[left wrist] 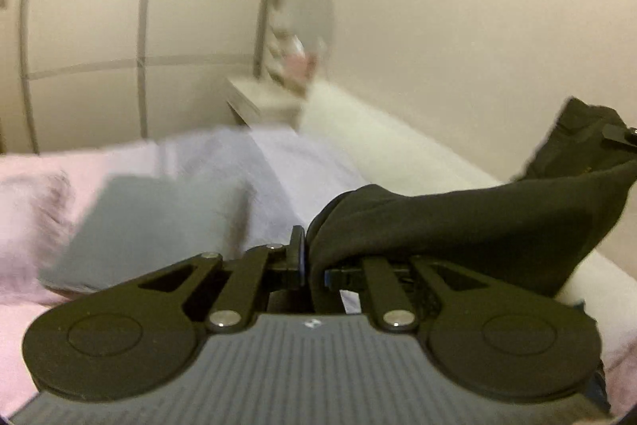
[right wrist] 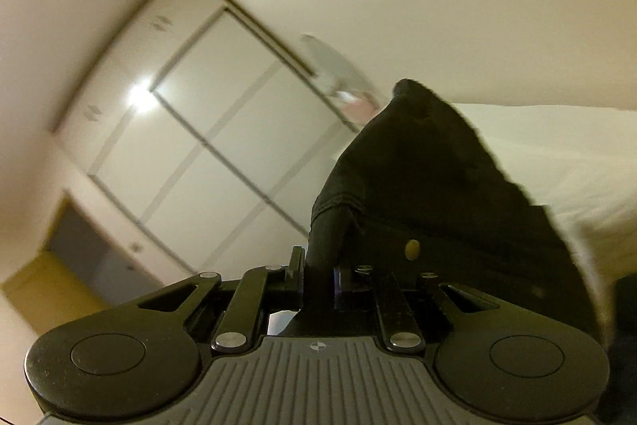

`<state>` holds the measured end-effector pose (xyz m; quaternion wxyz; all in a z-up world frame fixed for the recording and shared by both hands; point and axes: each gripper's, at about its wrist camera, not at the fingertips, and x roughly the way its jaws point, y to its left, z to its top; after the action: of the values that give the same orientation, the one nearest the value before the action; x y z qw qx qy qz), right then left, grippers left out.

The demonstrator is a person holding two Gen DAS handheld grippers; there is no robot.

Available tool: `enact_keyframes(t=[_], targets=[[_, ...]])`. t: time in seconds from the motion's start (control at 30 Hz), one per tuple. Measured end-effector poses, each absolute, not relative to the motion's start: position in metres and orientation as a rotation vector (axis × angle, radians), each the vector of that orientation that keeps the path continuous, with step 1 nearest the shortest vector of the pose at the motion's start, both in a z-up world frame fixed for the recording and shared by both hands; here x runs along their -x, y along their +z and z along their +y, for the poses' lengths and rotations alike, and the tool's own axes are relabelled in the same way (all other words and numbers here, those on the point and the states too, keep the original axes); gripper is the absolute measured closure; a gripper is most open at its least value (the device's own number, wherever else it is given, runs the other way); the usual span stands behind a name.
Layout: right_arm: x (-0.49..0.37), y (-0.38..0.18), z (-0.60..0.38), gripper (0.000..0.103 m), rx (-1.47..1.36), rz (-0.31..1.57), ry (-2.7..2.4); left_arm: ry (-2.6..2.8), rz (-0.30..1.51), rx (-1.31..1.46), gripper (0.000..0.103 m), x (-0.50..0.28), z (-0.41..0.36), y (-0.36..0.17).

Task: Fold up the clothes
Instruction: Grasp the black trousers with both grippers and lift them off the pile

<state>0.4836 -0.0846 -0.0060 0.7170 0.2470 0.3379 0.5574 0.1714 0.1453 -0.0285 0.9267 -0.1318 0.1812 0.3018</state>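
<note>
Pink sheet (left wrist: 24,305) covers the bed at the far left, with a soft pillow on it. Next to that lies a folded grey cloth (left wrist: 151,222), and then a pale purple cloth (left wrist: 294,166). Behind them stands a big white wardrobe (left wrist: 119,26) with grey lines on its doors. A small shelf (left wrist: 262,98) sticks out near the corner, with blurry things on it.

In the middle, the left tool (left wrist: 314,265) is clenched on a black garment (left wrist: 458,226). The garment is lifted off the bed and stretches away to the right, up to the right tool (left wrist: 619,136), which shows only as a small dark piece at the edge.

From the right tool's (right wrist: 318,275) own view, it is clenched on a bunched edge of the same black garment (right wrist: 438,206). The garment rises in a dark peak and hangs down to the right. A small yellow dot (right wrist: 412,249) sits on it. White bedding (right wrist: 557,154) lies behind it on the right.
</note>
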Motion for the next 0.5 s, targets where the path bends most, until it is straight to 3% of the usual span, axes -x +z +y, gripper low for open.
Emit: enact_keyframes(t=[0.23,0.5], targets=[[-0.359,0.028,-0.034,0.092,-0.578,0.711,1.422,0.761,0.198,0.251,0.095,-0.015,0.189,0.045],[-0.19,0.104,0.066,0.092,-0.657,0.599,1.674,0.943,0.065,0.096,0.095,0.165,0.255,0.15]])
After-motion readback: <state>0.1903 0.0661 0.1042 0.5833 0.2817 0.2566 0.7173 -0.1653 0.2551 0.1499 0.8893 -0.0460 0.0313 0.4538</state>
